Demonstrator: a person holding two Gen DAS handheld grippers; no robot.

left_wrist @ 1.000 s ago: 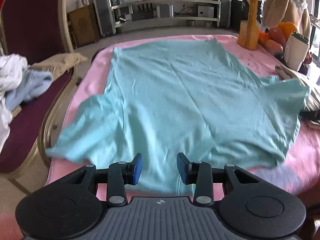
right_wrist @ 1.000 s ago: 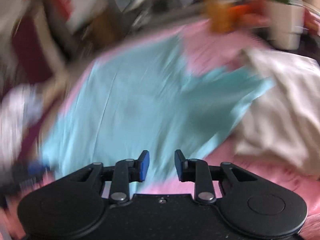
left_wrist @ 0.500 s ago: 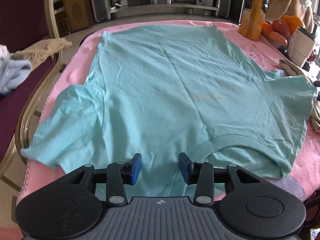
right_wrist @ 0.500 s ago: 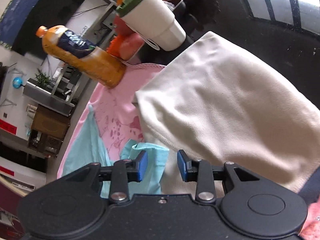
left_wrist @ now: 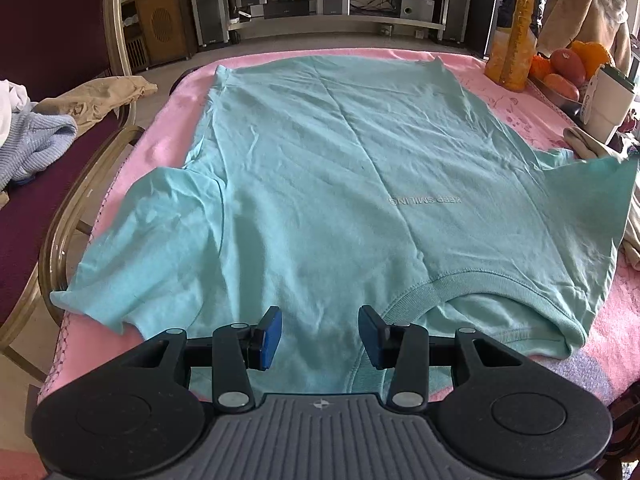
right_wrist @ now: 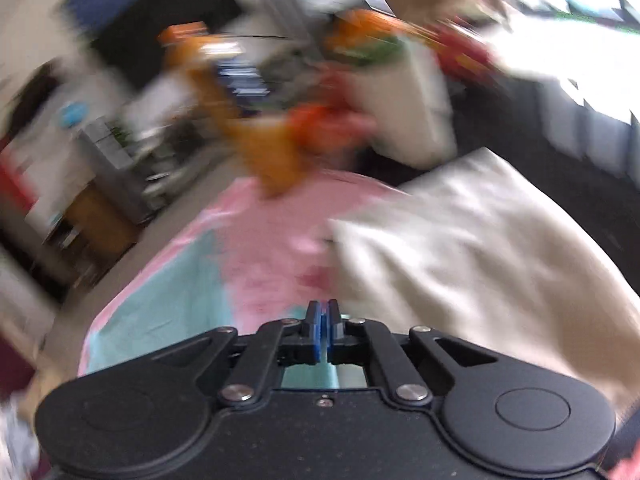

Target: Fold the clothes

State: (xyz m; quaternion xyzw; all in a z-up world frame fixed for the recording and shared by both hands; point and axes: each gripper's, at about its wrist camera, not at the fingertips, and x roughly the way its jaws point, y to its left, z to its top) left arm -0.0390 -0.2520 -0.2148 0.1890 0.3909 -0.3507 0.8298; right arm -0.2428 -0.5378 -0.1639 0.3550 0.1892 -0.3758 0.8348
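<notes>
Reading "KEEP SMILING" upside down, the teal T-shirt (left_wrist: 320, 168) lies flat; left gripper (left_wrist: 319, 338) gapes at six o'clock, right gripper (right_wrist: 323, 330) just snapped together, on a teal sliver perhaps.

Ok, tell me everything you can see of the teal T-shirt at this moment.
The T-shirt is pale teal, apparently thin cotton knit, lightly creased. It lies spread flat on the pink cloth, ribbed collar nearest the left camera, hem at the far end. Small print on the chest reads KEEP SMILING. One sleeve reaches the table edge; the other overlaps a beige garment.
</notes>
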